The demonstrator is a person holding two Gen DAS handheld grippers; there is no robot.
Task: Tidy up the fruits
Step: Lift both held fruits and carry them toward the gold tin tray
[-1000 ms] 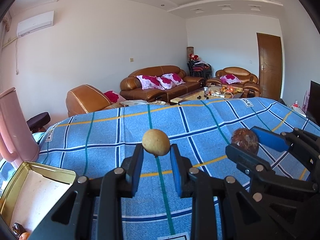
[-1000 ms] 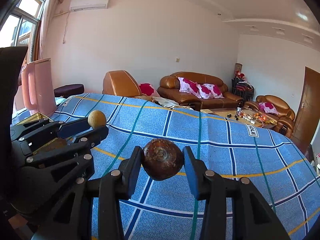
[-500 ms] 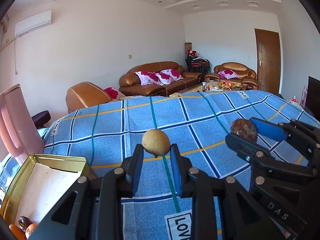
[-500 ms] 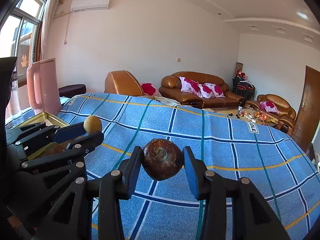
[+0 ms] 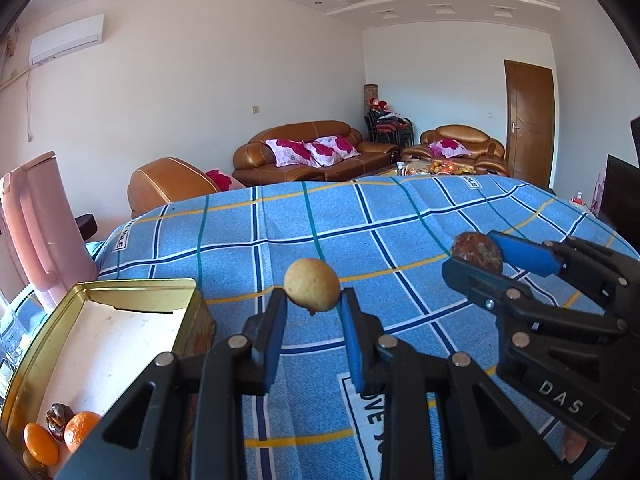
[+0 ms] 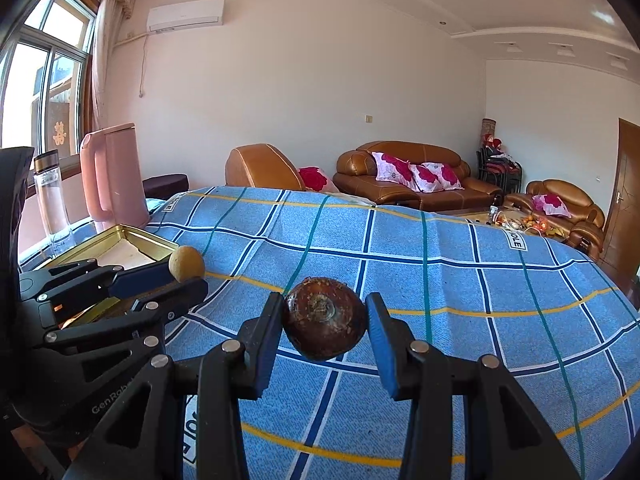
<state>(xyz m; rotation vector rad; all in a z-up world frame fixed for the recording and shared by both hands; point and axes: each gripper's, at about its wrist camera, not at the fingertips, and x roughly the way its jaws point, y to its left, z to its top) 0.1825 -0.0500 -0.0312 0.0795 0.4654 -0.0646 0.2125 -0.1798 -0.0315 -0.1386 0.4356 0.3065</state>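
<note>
My left gripper (image 5: 313, 308) is shut on a small round tan fruit (image 5: 312, 285) and holds it above the blue checked tablecloth (image 5: 360, 216). My right gripper (image 6: 325, 320) is shut on a dark brown wrinkled fruit (image 6: 325, 318), also above the cloth. In the left wrist view the right gripper (image 5: 476, 258) is at the right with the brown fruit (image 5: 476, 249). In the right wrist view the left gripper (image 6: 186, 270) is at the left with the tan fruit (image 6: 186, 263). A gold tin box (image 5: 132, 292) lies at the lower left; two oranges (image 5: 40, 442) and a dark fruit sit in its near corner.
A pink kettle (image 6: 114, 172) and a clear bottle (image 6: 50, 196) stand at the table's left, behind the tin (image 6: 132, 236). Brown leather sofas (image 5: 312, 152) and a wooden door (image 5: 528, 120) are far behind the table.
Both grippers have drawn back and tilted down, fruits still held. The tin box now shows more fully at the lower left, with the oranges in its corner.
</note>
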